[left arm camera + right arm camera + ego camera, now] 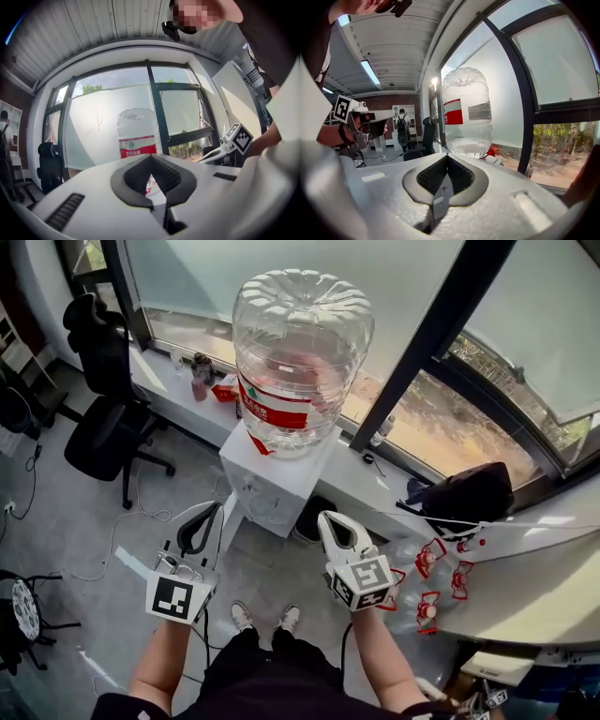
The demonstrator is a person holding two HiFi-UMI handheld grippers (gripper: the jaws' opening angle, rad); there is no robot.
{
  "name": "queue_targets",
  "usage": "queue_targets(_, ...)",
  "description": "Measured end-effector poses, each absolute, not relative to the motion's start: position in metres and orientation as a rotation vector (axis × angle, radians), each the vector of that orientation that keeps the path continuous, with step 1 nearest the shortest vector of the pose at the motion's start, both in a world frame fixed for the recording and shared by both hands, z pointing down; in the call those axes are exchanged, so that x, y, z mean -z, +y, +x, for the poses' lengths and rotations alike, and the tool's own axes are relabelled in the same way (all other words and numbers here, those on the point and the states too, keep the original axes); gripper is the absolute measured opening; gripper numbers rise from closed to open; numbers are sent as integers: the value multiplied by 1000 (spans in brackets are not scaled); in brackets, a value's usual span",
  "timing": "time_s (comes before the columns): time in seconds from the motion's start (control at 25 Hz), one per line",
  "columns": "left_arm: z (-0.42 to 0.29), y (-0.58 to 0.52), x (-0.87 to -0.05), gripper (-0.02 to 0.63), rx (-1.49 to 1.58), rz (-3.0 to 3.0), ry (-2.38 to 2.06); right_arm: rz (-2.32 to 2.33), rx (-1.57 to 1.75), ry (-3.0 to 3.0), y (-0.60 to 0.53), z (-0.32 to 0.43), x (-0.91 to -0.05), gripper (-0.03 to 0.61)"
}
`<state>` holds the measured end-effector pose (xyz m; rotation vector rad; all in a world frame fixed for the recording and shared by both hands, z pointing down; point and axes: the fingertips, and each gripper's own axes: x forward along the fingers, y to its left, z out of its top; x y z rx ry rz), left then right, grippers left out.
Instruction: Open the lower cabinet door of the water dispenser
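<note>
Two claws hang over the floor in the head view, the left claw (210, 514) and the right claw (330, 521), both in front of the water dispenser (277, 479), which stands at the window sill. The steep angle hides its lower cabinet door. In the left gripper view the closed, empty jaws cover the dispenser body, and only the bottle (138, 133) shows. The right gripper view shows the same: jaws together, holding nothing, and the bottle ahead.

There is one water dispenser (272, 488), one big water bottle (300, 352), and two claws: left claw (208, 512), right claw (330, 518).
</note>
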<state>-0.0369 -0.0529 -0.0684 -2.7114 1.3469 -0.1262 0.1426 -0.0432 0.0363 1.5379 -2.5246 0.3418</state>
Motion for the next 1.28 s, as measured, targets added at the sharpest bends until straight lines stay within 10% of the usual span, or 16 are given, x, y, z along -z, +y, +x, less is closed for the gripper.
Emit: queue_targets(1.28,-129,-10,162,6,-160,-2567,1551,2003,102,-2425,42,252,133,5)
